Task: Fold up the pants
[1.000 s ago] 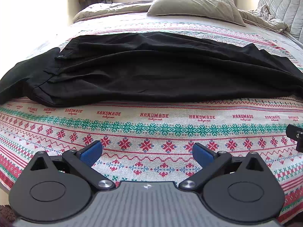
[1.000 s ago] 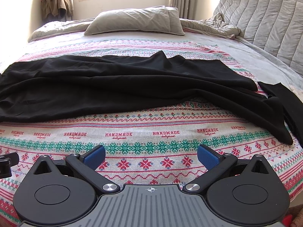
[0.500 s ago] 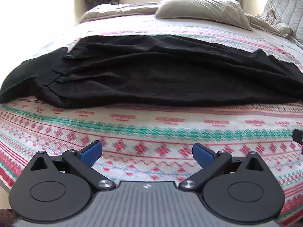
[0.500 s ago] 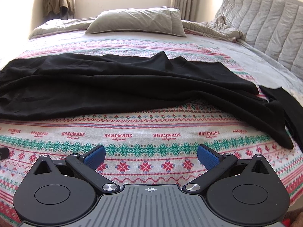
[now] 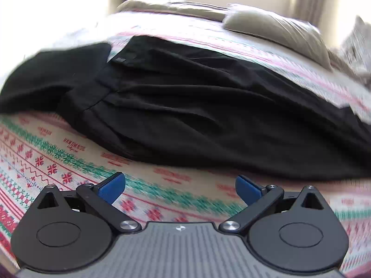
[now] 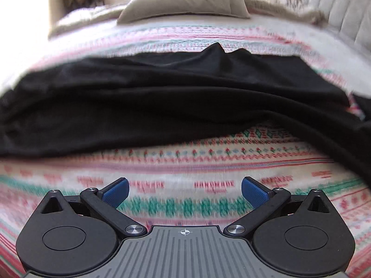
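Both grippers approaching black pants spread on a bed.

Left gripper [image 5: 179, 186] and right gripper [image 6: 184, 188], fingers wide and empty, hover above the patterned blanket [image 6: 185, 162]; the pants [image 5: 197, 115] lie beyond. Best to pinch only the near edge, both sides level. Pillow [image 6: 185, 0] behind.

Matt black cloth pants [image 5: 185, 106]; woven patterned blanket [image 6: 185, 169]; soft grey cloth pillow [image 6: 185, 0]
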